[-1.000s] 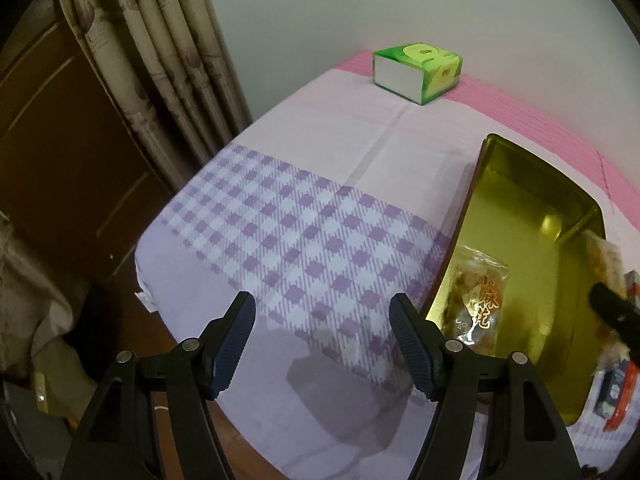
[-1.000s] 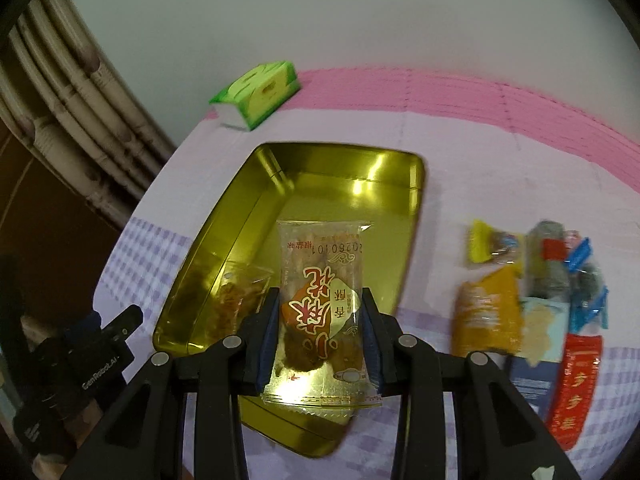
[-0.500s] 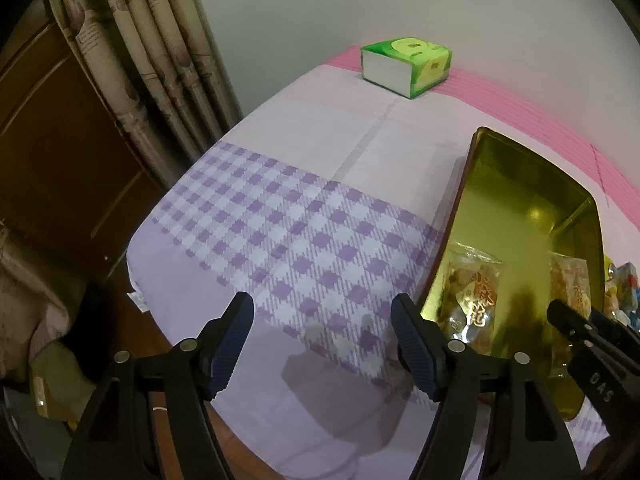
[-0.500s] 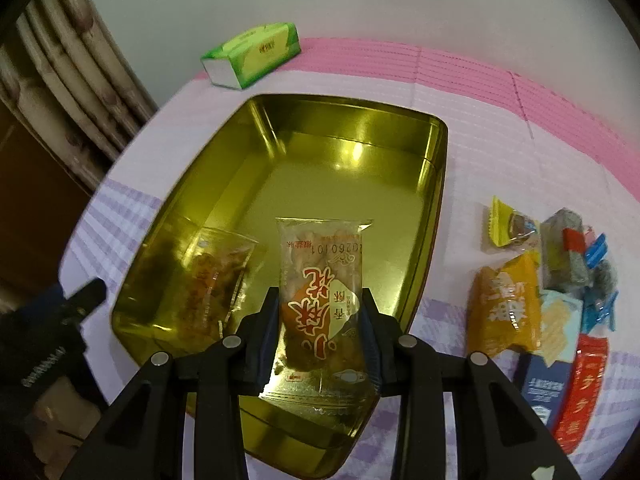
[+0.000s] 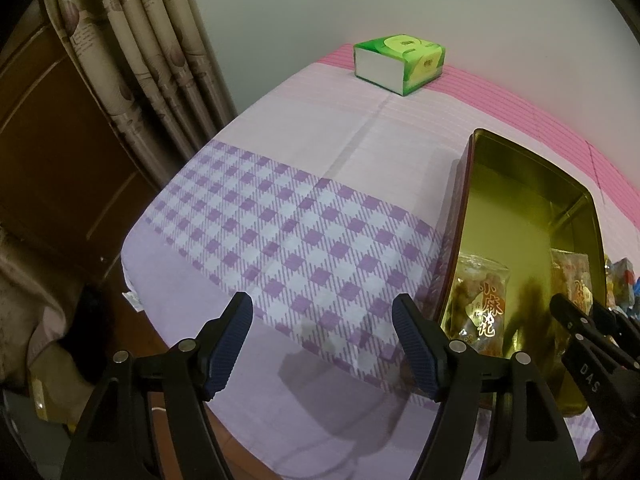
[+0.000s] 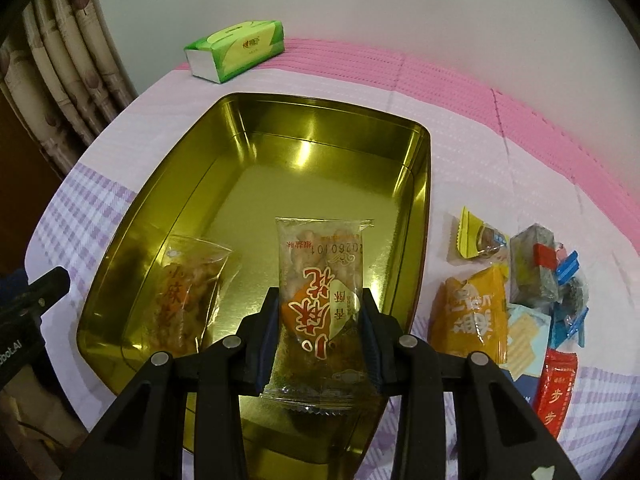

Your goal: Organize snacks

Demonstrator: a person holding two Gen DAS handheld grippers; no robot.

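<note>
The right hand-held gripper [image 6: 320,332] is clamped on a clear snack packet [image 6: 320,304], its pads pressing the packet's two long edges. The packet is a flat transparent pouch with crimped ends, pale fried twists showing through, an orange panel with large red characters and a printed date line near its far end. It hangs over the near half of a gold tin [image 6: 416,216], whether it touches the floor of the tin cannot be told. The tin is a deep rectangular box with rounded corners and a mirror-bright inside. One second packet of the same kind [image 6: 188,296] lies in the tin's near left corner, leaning on the wall.

The left hand-held gripper [image 5: 322,344] has its jaws spread wide with nothing between them, over the purple-checked cloth [image 5: 280,232] covering the counter, just left of the tin.

On the cloth right of the tin lies a loose cluster of wrapped snacks: one yellow-ended candy [image 6: 476,236], one orange packet [image 6: 472,316], one grey packet [image 6: 532,268], one red stick packet [image 6: 558,388], and a few blue-wrapped pieces [image 6: 568,312] too tangled to count. One green tissue box [image 6: 236,50] stands at the far edge by the wall.
</note>
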